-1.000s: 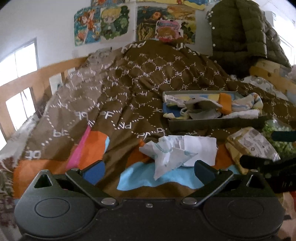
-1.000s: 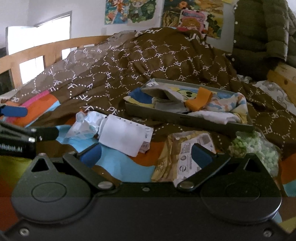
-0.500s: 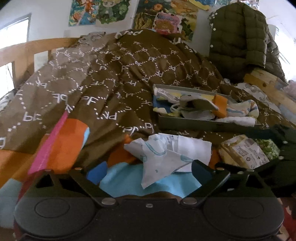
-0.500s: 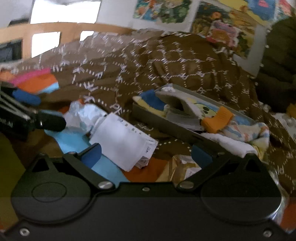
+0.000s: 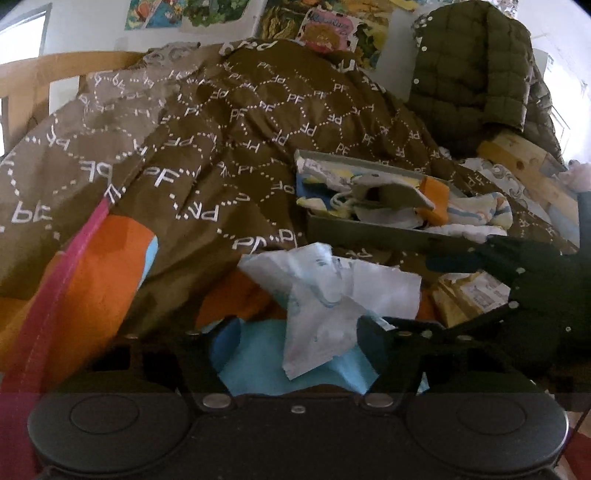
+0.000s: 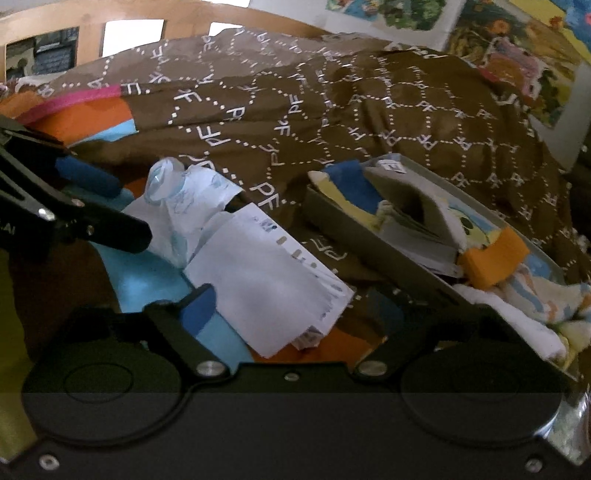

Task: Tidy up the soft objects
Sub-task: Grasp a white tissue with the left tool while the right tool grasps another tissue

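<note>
A crumpled white plastic bag with blue print (image 5: 328, 295) lies on the bedspread, just ahead of my open left gripper (image 5: 299, 332), its lower flap between the fingers. In the right wrist view the same bag (image 6: 229, 243) lies in front of my open right gripper (image 6: 295, 306), its flat white part over the gap. A grey tray (image 5: 369, 232) holds folded cloths, socks and an orange piece (image 5: 436, 199); it also shows in the right wrist view (image 6: 369, 243). Each gripper shows in the other's view, the right one (image 5: 517, 277) and the left one (image 6: 74, 206).
A brown quilt with white letters (image 5: 240, 129) is piled behind the tray. A yellow printed packet (image 5: 465, 295) lies right of the bag. A dark green puffer jacket (image 5: 476, 70) hangs at the back right. A wooden bed rail (image 6: 110, 22) runs along the back left.
Both grippers have moved in toward the white bag, which now fills more of each view. The right gripper has swung left, away from the yellow packet and green bag.
</note>
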Tool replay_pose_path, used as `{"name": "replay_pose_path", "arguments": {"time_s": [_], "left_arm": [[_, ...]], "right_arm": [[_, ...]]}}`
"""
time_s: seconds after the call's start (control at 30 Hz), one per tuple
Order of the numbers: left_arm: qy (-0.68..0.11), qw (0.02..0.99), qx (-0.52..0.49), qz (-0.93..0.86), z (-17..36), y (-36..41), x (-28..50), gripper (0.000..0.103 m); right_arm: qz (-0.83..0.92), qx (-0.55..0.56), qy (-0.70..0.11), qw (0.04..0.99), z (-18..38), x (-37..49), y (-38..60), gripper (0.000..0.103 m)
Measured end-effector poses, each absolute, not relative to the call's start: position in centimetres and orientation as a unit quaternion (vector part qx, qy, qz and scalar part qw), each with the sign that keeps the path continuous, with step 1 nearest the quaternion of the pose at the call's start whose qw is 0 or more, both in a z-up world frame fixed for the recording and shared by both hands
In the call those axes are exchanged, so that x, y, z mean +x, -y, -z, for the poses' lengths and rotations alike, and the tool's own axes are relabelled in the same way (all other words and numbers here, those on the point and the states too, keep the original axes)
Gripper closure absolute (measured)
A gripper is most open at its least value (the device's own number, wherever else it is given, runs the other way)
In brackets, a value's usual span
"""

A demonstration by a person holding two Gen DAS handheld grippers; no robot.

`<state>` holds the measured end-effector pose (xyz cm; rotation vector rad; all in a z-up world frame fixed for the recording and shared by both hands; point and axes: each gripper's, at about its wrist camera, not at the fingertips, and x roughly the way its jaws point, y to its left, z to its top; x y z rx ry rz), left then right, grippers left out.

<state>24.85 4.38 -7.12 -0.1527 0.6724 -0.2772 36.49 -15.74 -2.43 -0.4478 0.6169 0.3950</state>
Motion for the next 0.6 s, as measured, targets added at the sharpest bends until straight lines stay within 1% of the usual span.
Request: {"name": "replay_pose_path", "arguments": {"time_s": [0.03,0.1,0.13,0.2,0.27,0.37,0.43,0.5,0.6], "left_arm": [[-0.330,0.931,-0.078,0.135,7.2,-4.5,24.9,0.036],[-0.332,0.930,-0.083,0.135,7.3,-4.6,25.1,0.040],[-0.334,0.929,-0.085,0.136,7.4,-4.7,25.2,0.040],[-0.337,0.928,-0.083,0.138,7.6,-4.7,25.4,0.045],[-0.341,0.926,-0.080,0.142,7.8,-4.6,25.4,0.048],[-0.345,0.925,-0.069,0.144,8.1,-4.3,25.6,0.051],[-0.347,0.925,-0.064,0.143,8.3,-4.2,25.8,0.054],[-0.347,0.925,-0.065,0.140,8.4,-4.3,26.0,0.064],[-0.345,0.926,-0.069,0.138,8.3,-4.5,26.1,0.067]], "right_arm": [[-0.196,-0.216,-0.301,0.908,2.6,36.9,15.6,0.033],[-0.207,-0.212,-0.307,0.905,3.0,37.6,15.2,0.036],[-0.213,-0.213,-0.307,0.903,3.0,37.6,15.2,0.042],[-0.222,-0.218,-0.311,0.898,3.3,37.7,15.0,0.049],[-0.224,-0.220,-0.311,0.897,3.6,37.8,14.7,0.051],[-0.226,-0.217,-0.313,0.897,3.8,37.8,14.7,0.060],[-0.219,-0.221,-0.310,0.898,3.8,37.7,14.8,0.069],[-0.214,-0.219,-0.311,0.900,3.8,37.6,15.1,0.073],[-0.209,-0.224,-0.311,0.899,3.8,37.5,15.1,0.078]]}}
